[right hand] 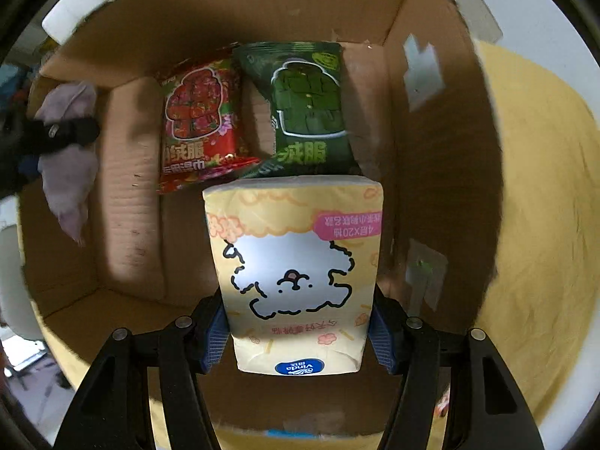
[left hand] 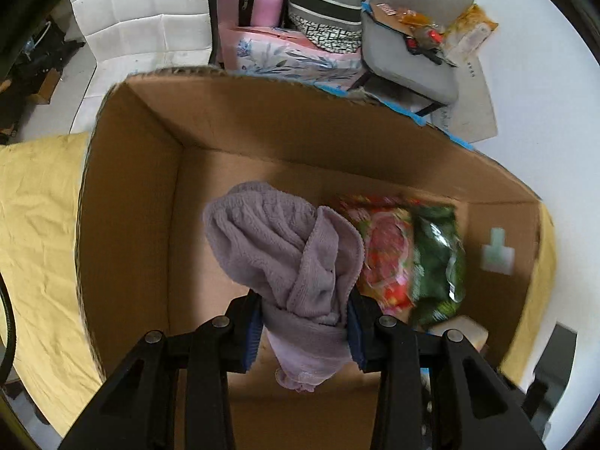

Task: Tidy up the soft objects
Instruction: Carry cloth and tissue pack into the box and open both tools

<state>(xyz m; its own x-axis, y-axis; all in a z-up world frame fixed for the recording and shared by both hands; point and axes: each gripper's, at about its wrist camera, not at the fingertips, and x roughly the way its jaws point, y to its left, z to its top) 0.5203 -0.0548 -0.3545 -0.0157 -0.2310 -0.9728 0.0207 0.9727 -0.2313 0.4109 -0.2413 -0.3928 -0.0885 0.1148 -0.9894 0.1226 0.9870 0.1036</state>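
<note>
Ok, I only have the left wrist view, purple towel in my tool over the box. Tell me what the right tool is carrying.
Observer: The right tool is shut on a yellow tissue pack with a white cartoon dog printed on it.
Operator: Say where it is relative to the snack bags.
Observer: Held inside the cardboard box, just in front of the red bag and green bag, which lie side by side on the floor.
Operator: Report the free floor.
Observer: Bare cardboard shows left of the red bag, on the side where your left tool holds the purple towel.
</note>
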